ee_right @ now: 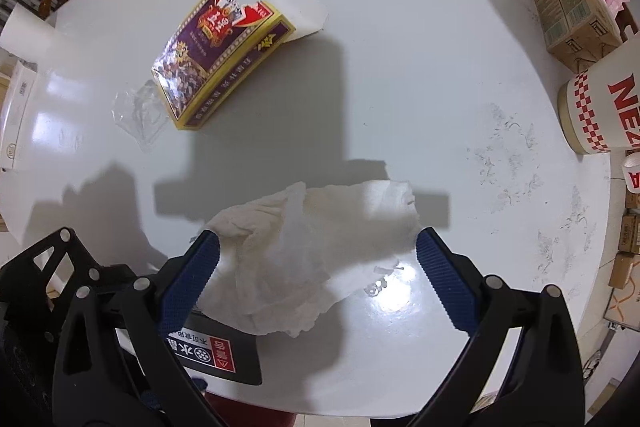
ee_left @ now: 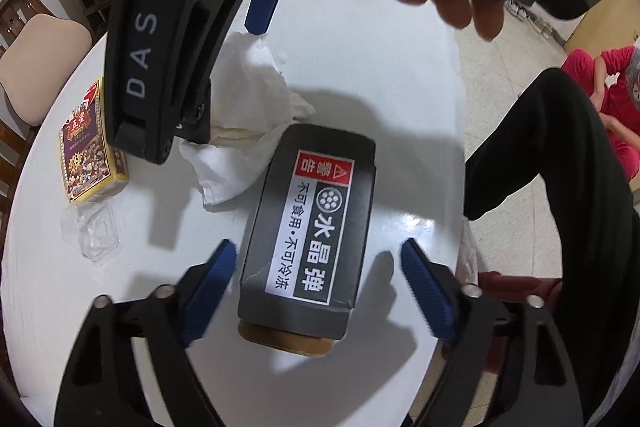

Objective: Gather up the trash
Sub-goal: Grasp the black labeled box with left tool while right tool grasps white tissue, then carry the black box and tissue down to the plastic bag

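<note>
A black box [ee_left: 312,227] with a white label and a red warning tag lies on the white round table [ee_left: 380,67], near its front edge. My left gripper [ee_left: 320,261] is open astride the box, with a gap at each blue pad. Beyond the box lies a crumpled white tissue [ee_left: 248,115]. My right gripper [ee_right: 318,243] points down over this tissue [ee_right: 316,251], open, with the tissue between its fingers. The right gripper's black body [ee_left: 136,67] hangs over the tissue in the left wrist view. A corner of the black box [ee_right: 224,351] shows under the right gripper's left finger.
A purple and yellow card box [ee_right: 216,59] lies farther back, with a clear plastic wrapper [ee_right: 140,115] beside it and a white paper scrap [ee_right: 300,11] behind. A red-checked cup [ee_right: 600,107] and cardboard cartons [ee_right: 572,15] stand at the right. A person in red [ee_left: 612,99] sits off the table.
</note>
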